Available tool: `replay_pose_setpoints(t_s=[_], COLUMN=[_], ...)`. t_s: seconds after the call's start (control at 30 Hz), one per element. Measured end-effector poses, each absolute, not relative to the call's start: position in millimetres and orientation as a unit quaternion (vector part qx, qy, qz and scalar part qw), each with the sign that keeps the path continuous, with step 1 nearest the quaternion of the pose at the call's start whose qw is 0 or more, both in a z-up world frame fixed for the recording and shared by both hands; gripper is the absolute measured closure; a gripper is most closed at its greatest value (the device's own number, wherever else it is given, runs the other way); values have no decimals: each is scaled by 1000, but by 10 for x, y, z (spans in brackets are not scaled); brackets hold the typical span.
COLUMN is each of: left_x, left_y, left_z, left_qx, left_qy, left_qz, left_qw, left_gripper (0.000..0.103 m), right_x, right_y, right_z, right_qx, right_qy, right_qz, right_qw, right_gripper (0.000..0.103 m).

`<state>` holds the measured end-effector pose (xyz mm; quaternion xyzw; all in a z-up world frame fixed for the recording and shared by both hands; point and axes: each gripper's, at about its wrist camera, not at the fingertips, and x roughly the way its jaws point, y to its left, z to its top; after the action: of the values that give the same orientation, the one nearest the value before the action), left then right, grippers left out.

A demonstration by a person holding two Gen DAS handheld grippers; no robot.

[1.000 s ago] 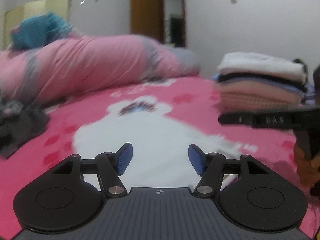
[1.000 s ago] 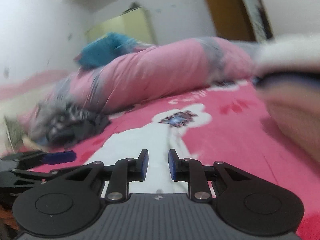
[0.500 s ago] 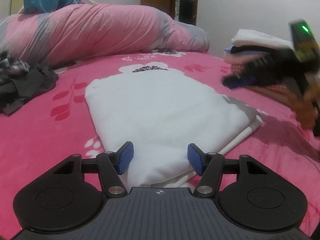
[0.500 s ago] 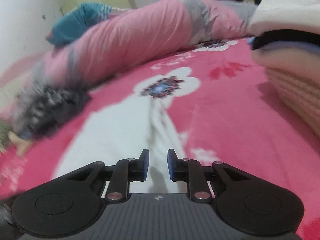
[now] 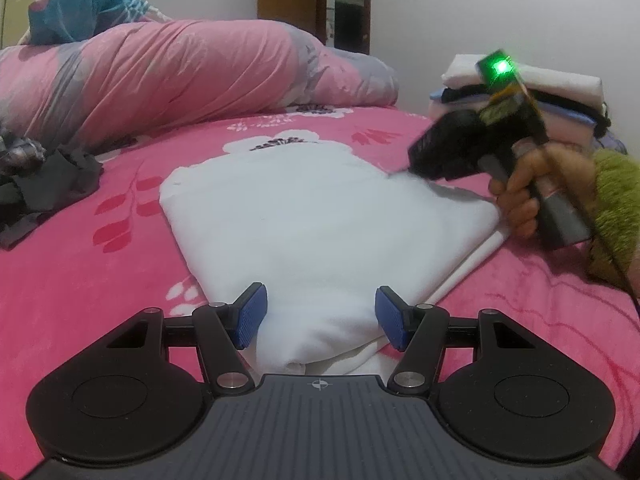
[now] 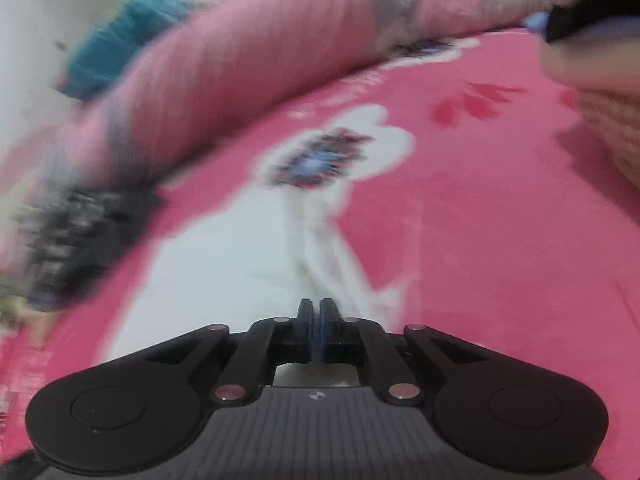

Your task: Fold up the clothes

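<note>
A folded white garment [image 5: 320, 208] lies on the pink flowered bedspread [image 5: 80, 280]. My left gripper [image 5: 320, 316] is open at its near end, and the cloth's near corner bulges between the blue pads [image 5: 250, 316]. A hand [image 5: 520, 200] in a green sleeve holds my right gripper [image 5: 412, 162] with its tip down on the garment's far right edge. In the blurred right wrist view, that right gripper [image 6: 316, 312] is shut. A raised fold of the white garment [image 6: 224, 264] runs straight into its jaws.
A stack of folded clothes [image 5: 560, 92] stands at the right, close behind the right gripper, and shows again as the stack [image 6: 600, 120]. A rolled pink duvet [image 5: 160, 72] lies across the back. A heap of dark clothes [image 5: 48, 184] sits at the left.
The right gripper has come down onto the garment's right edge and its jaws have gone from slightly apart to shut. The left gripper sank toward the near end, then stayed still.
</note>
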<state>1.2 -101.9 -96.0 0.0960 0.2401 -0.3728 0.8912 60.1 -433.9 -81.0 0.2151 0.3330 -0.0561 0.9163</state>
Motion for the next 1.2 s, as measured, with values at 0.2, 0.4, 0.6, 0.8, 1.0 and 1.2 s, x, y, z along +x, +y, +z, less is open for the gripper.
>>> replay_pose_setpoints(t_s=[0.2,0.4,0.6,0.8,1.0,1.2], left_x=[18,-93,-19,425,716,721], left_y=[-970,-843,-415,-273,-246,-360], left_z=[-960,-876,-792,-949,-1245,-1264], left_qx=[85,70,-60,-204,-320,-301], left_qy=[237,237,289,383,450,431], left_qz=[-379,-384,-360,-352,-358,-371], left_qw=[890,890,885,829,753,766], left_gripper=[43,42,41,41,43,47], right_x=[328,-30,-423,-345,-345,-253], right_y=[-4377,-4188,-4454,-4673,-4681,-4726], right_z=[-511,-188,-389,-788,-857,-962], right_qx=[224,193,314,434,475,494], right_qy=[274,260,297,362,366,364], right_qz=[-71,-52,-25,23,66,81], right_qw=[933,945,901,825,797,785], right_gripper=[102,63,35,26,23,35])
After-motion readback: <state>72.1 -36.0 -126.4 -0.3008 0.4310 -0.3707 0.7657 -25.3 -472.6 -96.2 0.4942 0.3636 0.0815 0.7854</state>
